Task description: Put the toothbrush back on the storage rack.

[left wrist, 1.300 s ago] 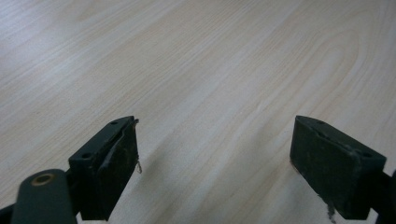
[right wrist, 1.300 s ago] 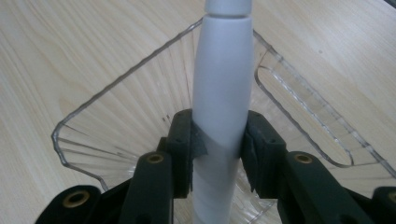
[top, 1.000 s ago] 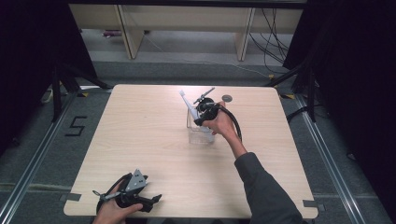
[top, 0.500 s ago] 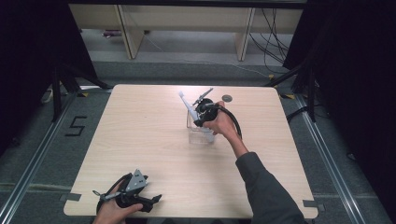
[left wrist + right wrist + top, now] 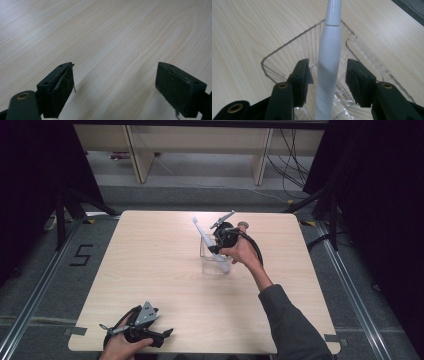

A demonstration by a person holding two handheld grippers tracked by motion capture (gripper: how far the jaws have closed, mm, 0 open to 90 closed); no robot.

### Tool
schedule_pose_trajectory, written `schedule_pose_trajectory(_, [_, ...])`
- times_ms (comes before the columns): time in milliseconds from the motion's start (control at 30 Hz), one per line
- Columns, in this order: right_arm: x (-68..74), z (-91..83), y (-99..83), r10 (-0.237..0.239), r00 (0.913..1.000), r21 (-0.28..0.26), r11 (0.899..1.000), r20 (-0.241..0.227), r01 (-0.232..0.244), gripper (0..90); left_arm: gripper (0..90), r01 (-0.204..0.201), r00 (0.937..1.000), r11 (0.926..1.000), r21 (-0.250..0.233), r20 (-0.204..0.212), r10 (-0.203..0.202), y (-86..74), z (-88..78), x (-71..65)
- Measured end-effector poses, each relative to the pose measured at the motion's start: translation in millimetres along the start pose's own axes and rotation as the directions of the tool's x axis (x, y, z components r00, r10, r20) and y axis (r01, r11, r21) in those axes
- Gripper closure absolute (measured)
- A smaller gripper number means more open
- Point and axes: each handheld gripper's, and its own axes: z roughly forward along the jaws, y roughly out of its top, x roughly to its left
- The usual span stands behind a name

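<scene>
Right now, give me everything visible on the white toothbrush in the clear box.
The toothbrush is a glossy white electric type: thick tapered plastic handle, a seam, then a narrower neck; in the high view the head end points up and away. It stands tilted in the clear box, lower end inside. The right gripper straddles it; its jaws have just opened, with gaps either side.

I see a glossy white plastic toothbrush handle (image 5: pixel 329 65) standing in a clear ribbed plastic container (image 5: pixel 287 53), on the pale matt wood-grain table (image 5: pixel 247 30); my claw pads (image 5: pixel 303 75) look matt black.
</scene>
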Motion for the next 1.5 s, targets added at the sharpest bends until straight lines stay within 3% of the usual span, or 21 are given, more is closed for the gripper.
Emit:
schedule_pose_trajectory(133, [1.9,-4.3,0.2,0.024,0.9997,0.003,1.0,-0.009,-0.024,52.0,15.0,-0.001,1.0,1.0,0.001,0.0,0.001,-0.1,0.2,0.2])
schedule_pose_trajectory(167, [4.9,-6.6,0.0,0.072,0.9974,0.026,0.997,-0.002,-0.072,51.5,15.0,-0.001,1.0,1.0,0.002,0.0,0.001,-0.2,0.2,0.1])
schedule_pose_trajectory(233, [2.6,-7.0,0.3,0.03,0.9994,-0.018,0.999,-0.017,-0.03,50.2,15.0,-0.011,0.9999,0.9999,0.002,-0.001,0.011,0.1,0.0,1.0])
schedule_pose_trajectory(267, [3.4,-7.7,0.5,0.038,0.9991,-0.017,0.999,-0.019,-0.039,49.3,15.0,-0.001,1.0,1.0,0.002,0.0,0.001,-0.1,-0.1,0.3])
schedule_pose_trajectory(300, [0.9,-7.2,0.5,-0.01,0.9999,-0.029,1.0,-0.011,0.01,48.6,15.0,0.0,1.0,1.0,0.002,0.0,0.0,-0.2,-0.1,0.2])
schedule_pose_trajectory(333, [0.9,-7.6,0.6,-0.014,0.9999,-0.035,0.999,-0.01,0.014,48.3,15.0,-0.001,1.0,1.0,0.002,0.0,0.001,-0.2,-0.1,0.2])
schedule_pose_trajectory(433, [5.3,-11.1,1.0,0.049,0.9987,-0.017,0.999,-0.015,-0.049,46.3,15.0,-0.001,1.0,1.0,0.002,-0.001,0.001,-0.1,-0.1,0.2])
schedule_pose_trajectory(467, [7.5,-12.2,0.6,0.074,0.9972,-0.003,0.997,0.011,-0.074,46.1,15.0,-0.002,1.0,1.0,0.002,0.0,0.002,-0.1,-0.1,0.2])
schedule_pose_trajectory(500, [3.8,-11.4,0.9,-0.005,1.0,-0.044,0.999,-0.005,0.005,45.5,15.0,-0.001,1.0,1.0,0.001,-0.001,0.001,-0.2,0.0,0.2])
schedule_pose_trajectory(567, [5.6,-13.1,1.8,0.015,0.9998,-0.039,0.999,-0.014,-0.015,45.0,15.0,0.0,1.0,1.0,0.002,-0.001,0.0,-0.2,0.0,0.1])
schedule_pose_trajectory(600, [4.5,-12.8,1.3,-0.02,0.9997,-0.049,0.999,-0.015,0.019,44.5,15.0,-0.001,1.0,1.0,0.002,0.0,0.001,-0.2,-0.2,0.2])
schedule_pose_trajectory(633, [8.6,-15.0,1.5,0.04,0.9991,-0.028,0.999,-0.016,-0.041,43.9,15.0,0.001,1.0,1.0,0.001,0.0,-0.001,-0.2,-0.2,0.1])
schedule_pose_trajectory(667, [11.1,-17.0,2.0,0.054,0.9983,-0.03,0.998,-0.021,-0.054,43.0,15.0,0.001,1.0,1.0,0.002,-0.001,-0.001,-0.1,-0.2,0.1])
schedule_pose_trajectory(767, [10.8,-17.7,2.3,0.027,0.9994,-0.054,0.998,-0.02,-0.028,42.6,15.0,-0.001,1.0,1.0,0.002,-0.001,0.001,-0.2,-0.1,0.0])
schedule_pose_trajectory(800, [9.0,-17.3,2.1,-0.014,0.9998,-0.07,0.997,-0.014,0.013,42.3,15.0,0.0,1.0,1.0,0.002,0.0,0.0,-0.2,0.0,0.0])
schedule_pose_trajectory(833, [11.5,-18.0,1.3,0.011,0.9998,-0.059,0.998,-0.015,-0.012,41.9,15.0,0.001,1.0,1.0,0.002,0.0,-0.001,-0.2,0.0,0.0])
schedule_pose_trajectory(867, [10.2,-18.3,1.1,-0.009,0.9998,-0.07,0.998,-0.017,0.008,41.6,15.0,0.001,1.0,1.0,0.002,-0.001,-0.001,-0.2,0.0,0.0])
schedule_pose_trajectory(967, [10.9,-20.4,-0.1,0.021,0.9998,-0.057,0.998,-0.006,-0.021,40.8,15.0,0.001,1.0,1.0,0.002,-0.001,-0.001,-0.2,-0.1,0.0])
schedule_pose_trajectory(1000, [12.4,-21.1,-0.9,0.059,0.9982,-0.051,0.997,-0.014,-0.059,40.7,15.0,0.001,1.0,1.0,0.002,-0.001,-0.001,-0.2,0.0,0.0])
schedule_pose_trajectory(1033, [9.9,-21.7,-1.7,0.029,0.9994,-0.067,0.997,-0.017,-0.03,40.6,15.0,0.002,1.0,1.0,0.001,-0.001,-0.002,-0.2,0.0,0.0])
schedule_pose_trajectory(1500, [11.3,-30.7,-8.6,0.031,0.9994,-0.096,0.995,-0.017,-0.033,39.9,15.0,0.0,1.0,1.0,0.001,-0.002,0.0,-0.3,0.2,0.4])
